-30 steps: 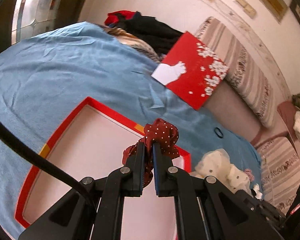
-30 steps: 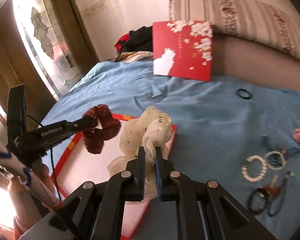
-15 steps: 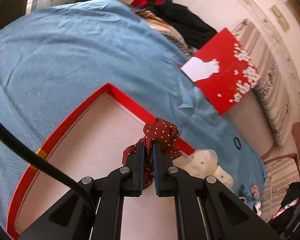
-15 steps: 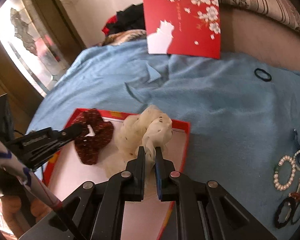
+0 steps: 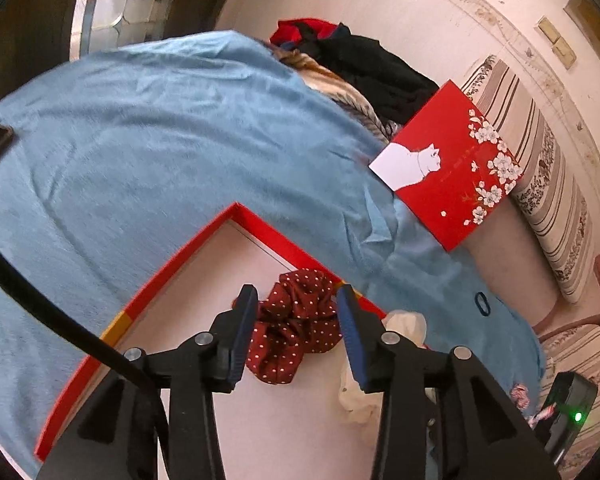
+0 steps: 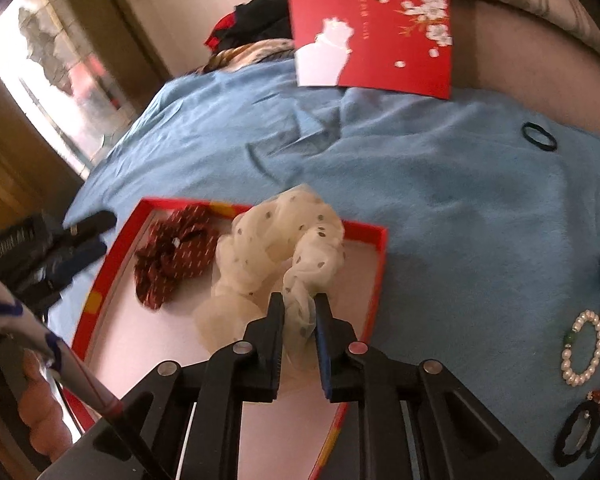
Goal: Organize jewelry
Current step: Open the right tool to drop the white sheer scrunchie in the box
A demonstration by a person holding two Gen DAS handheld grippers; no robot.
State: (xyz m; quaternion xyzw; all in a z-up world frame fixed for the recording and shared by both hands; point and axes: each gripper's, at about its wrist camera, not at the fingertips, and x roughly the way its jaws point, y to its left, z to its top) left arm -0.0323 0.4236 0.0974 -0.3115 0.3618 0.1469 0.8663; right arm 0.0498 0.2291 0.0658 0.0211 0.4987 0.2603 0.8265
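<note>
**Both scrunchies down in the red tray, jaws easing off**

You are holding the left gripper [image 5: 296,320] over the red tray [image 5: 172,276], and its jaws have just been opening: they are standing spread now, with the dark red dotted scrunchie [image 5: 296,328] lying between them on the tray's pale floor, pads not pressing it. You are keeping the right gripper [image 6: 298,308] low over the near right part of the same tray [image 6: 376,276]. Its jaws have just been opening a little, yet the cream dotted scrunchie [image 6: 276,248] is sitting bunched in the narrow gap and the pads are touching the fabric on both sides, so you are pinching it loosely. The cream one is resting just right of the dark red one [image 6: 172,252], touching it. The tray is lying on a blue blanket [image 6: 440,184]. A pearl bracelet [image 6: 584,348] and a black hair tie [image 6: 539,136] are lying on the blanket well right of the tray. A red card with a white cat [image 6: 380,28] is leaning at the far side.
</note>
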